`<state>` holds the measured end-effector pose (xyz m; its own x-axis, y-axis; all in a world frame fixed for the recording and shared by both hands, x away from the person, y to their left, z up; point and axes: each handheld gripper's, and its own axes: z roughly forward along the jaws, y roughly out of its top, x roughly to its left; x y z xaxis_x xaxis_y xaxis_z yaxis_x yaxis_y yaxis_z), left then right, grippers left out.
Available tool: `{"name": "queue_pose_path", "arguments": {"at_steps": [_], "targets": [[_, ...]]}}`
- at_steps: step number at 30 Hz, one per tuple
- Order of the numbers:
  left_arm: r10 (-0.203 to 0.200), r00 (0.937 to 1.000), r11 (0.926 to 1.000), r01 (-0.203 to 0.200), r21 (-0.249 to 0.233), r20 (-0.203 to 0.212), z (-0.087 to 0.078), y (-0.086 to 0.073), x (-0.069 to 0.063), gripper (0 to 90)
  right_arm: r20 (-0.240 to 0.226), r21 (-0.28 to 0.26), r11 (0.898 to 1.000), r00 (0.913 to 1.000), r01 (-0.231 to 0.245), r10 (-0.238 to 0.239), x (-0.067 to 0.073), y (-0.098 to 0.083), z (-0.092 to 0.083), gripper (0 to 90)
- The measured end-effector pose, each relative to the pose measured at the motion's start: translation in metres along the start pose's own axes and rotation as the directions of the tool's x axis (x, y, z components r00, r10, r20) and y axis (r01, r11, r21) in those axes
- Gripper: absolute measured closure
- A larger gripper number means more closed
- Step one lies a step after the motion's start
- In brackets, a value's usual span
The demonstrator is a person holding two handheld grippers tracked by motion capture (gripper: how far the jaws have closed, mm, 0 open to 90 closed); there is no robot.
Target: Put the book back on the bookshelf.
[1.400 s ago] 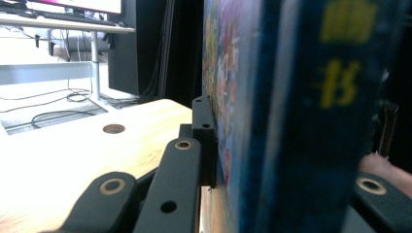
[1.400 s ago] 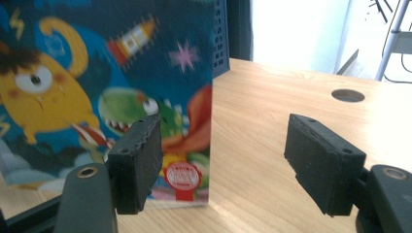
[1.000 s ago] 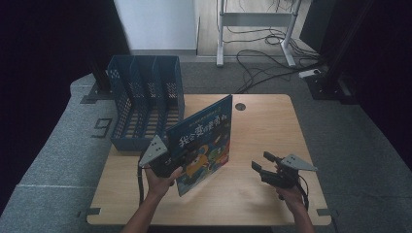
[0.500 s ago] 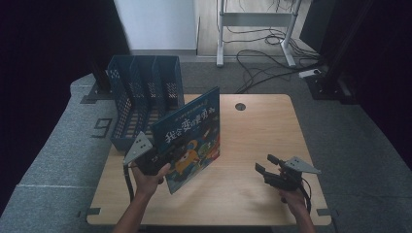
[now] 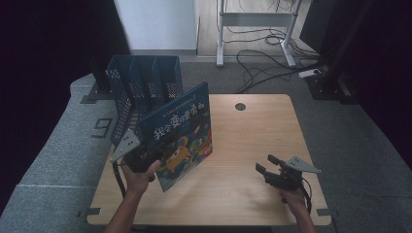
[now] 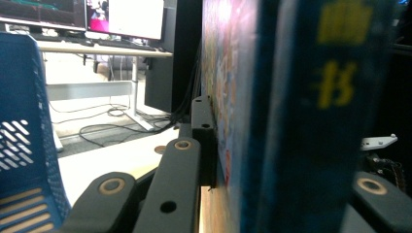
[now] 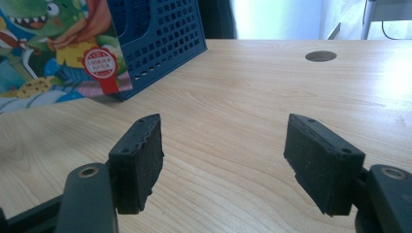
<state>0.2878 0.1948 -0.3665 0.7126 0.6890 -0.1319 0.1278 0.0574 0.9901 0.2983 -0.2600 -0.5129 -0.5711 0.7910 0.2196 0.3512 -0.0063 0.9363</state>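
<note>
Fingers: two black padded fingers [image 6: 201, 141] of the left gripper [image 5: 145, 156] pinch one thin hardcover picture book with a blue cartoon cover [image 5: 180, 136], one pad flat against the printed cover, the other behind the spine side; the book stands between them, edge-on in the left gripper view, clamped at its lower left corner and tilted up off the tabletop. Two black padded fingers [image 7: 138, 162] of the right gripper [image 5: 266, 171] stand spread with bare wood between them, nothing held, low over the near right part of the table and well apart from the book. Count: one book, one blue perforated plastic file rack with several upright compartments [image 5: 141, 92], one light wooden table with rounded corners [image 5: 252, 145], one round cable hole [image 5: 240, 106] near its far edge. Surroundings: the rack stands on the far left of the table just behind the book, whose raised cover overlaps the rack's front in the high view; grey carpet, one metal desk frame [image 5: 255, 29] and loose cables lie beyond the table.
</note>
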Motion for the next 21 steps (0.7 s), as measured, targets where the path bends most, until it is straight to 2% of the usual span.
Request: {"name": "queue_pose_path", "arguments": {"at_steps": [6, 11, 17, 21], "targets": [[-0.008, 0.9998, 0.9997, 0.008, -0.022, -0.017, -0.007, 0.006, 0.005, 82.3, 0.005, 0.004, 1.000, 1.0000, 0.002, -0.002, 0.000, -0.001, 0.002, 29.6], [0.009, 0.9988, 0.9987, -0.011, -0.050, -0.048, -0.011, 0.008, 0.006, 82.3, 0.017, 0.009, 1.000, 0.9998, -0.005, 0.005, -0.002, -0.002, 0.003, 29.2], [-0.012, 0.9988, 0.9979, 0.009, -0.064, -0.048, -0.013, 0.010, 0.011, 82.3, 0.035, 0.014, 1.000, 0.9991, -0.025, 0.024, -0.007, -0.006, 0.003, 29.1], [-0.019, 0.9974, 0.9972, 0.014, -0.073, -0.070, -0.016, 0.011, 0.015, 82.3, 0.046, 0.016, 0.999, 0.9985, -0.031, 0.030, -0.009, -0.007, 0.003, 29.2]]}}
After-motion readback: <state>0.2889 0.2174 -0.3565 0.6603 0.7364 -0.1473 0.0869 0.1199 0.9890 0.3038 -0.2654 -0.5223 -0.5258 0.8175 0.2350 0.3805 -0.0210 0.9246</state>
